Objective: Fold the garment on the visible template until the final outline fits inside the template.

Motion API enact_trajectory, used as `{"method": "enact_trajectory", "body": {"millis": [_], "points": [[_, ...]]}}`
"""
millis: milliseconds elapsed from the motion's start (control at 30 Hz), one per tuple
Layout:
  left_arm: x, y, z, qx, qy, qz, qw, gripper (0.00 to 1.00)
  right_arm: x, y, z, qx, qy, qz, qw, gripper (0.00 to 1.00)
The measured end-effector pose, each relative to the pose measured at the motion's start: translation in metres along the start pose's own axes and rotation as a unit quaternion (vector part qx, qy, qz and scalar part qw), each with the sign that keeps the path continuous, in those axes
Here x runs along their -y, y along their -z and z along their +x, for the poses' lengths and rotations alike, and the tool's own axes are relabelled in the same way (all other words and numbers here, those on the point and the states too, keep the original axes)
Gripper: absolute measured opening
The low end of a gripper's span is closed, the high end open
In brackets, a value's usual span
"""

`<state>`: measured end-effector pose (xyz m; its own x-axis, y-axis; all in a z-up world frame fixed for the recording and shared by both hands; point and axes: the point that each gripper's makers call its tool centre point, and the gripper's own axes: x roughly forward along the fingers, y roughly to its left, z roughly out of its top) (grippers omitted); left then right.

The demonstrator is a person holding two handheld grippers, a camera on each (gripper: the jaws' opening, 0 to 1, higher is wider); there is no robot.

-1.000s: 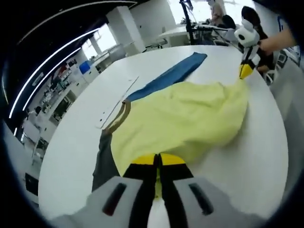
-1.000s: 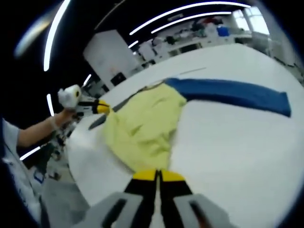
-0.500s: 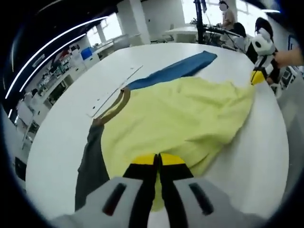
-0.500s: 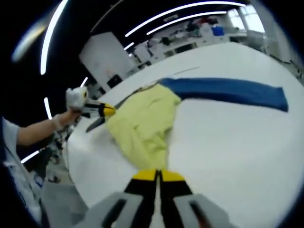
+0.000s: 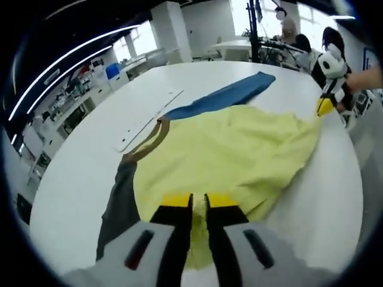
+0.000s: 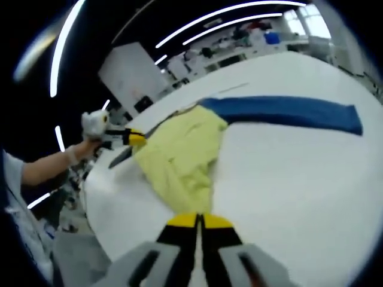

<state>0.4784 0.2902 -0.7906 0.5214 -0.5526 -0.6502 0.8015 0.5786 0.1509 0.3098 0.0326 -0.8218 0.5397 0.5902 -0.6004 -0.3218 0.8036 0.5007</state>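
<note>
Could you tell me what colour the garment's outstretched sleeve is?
The sleeve is blue, clearest in the right gripper view.

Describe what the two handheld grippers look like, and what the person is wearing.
Each gripper, left and right, has yellow-tipped black fingers on light grey bodies with dark slots. From the opposite views, each shows a white housing with black patches behind a yellow tip. A light short sleeve shows by the left arm.
</note>
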Motion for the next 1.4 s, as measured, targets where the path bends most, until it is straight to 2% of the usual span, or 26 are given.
{"method": "enact_trajectory", "body": {"millis": [67,167,200,300,567,667,700,800,1033,1200,1367,1400], "points": [[-0.001,-0.006,-0.005,0.012,0.001,-0.018,0.9998,0.26,-0.001,0.001,0.000,0.002,-0.001,0.002,1.0000,0.00],[0.001,-0.010,-0.013,0.023,0.006,-0.035,0.9991,0.29,-0.002,0.001,-0.001,0.003,-0.002,0.003,1.0000,0.00],[0.003,-0.012,-0.014,0.029,0.008,-0.035,0.9989,0.34,-0.002,0.002,-0.001,0.004,-0.002,0.003,1.0000,0.00],[0.006,-0.008,-0.017,0.029,0.017,-0.049,0.9982,0.46,-0.002,0.002,-0.002,0.004,-0.003,0.005,1.0000,0.00],[0.014,0.000,-0.025,0.027,0.035,-0.063,0.9970,0.70,0.000,0.001,-0.002,0.002,-0.004,0.003,1.0000,0.00],[0.022,0.006,-0.027,0.019,0.051,-0.081,0.9952,0.89,-0.001,0.000,-0.002,0.003,-0.004,0.003,1.0000,0.00],[0.024,0.007,-0.028,0.017,0.054,-0.080,0.9952,0.90,-0.001,0.000,-0.002,0.003,-0.004,0.003,1.0000,0.00],[0.027,0.013,-0.032,0.008,0.058,-0.084,0.9947,0.85,-0.002,0.001,-0.002,0.003,-0.004,0.004,1.0000,0.00],[0.033,0.014,-0.033,0.012,0.061,-0.093,0.9937,0.77,-0.002,0.003,-0.001,0.000,-0.005,0.007,1.0000,0.00],[0.035,0.014,-0.031,0.009,0.061,-0.116,0.9913,0.57,-0.001,0.002,-0.001,0.001,-0.005,0.007,1.0000,0.00],[0.030,0.017,-0.026,0.004,0.055,-0.129,0.9901,0.45,0.000,0.003,-0.001,0.000,-0.005,0.008,1.0000,0.00],[0.029,0.017,-0.026,0.004,0.054,-0.129,0.9902,0.40,0.000,0.003,-0.001,0.001,-0.006,0.009,0.9999,0.00]]}}
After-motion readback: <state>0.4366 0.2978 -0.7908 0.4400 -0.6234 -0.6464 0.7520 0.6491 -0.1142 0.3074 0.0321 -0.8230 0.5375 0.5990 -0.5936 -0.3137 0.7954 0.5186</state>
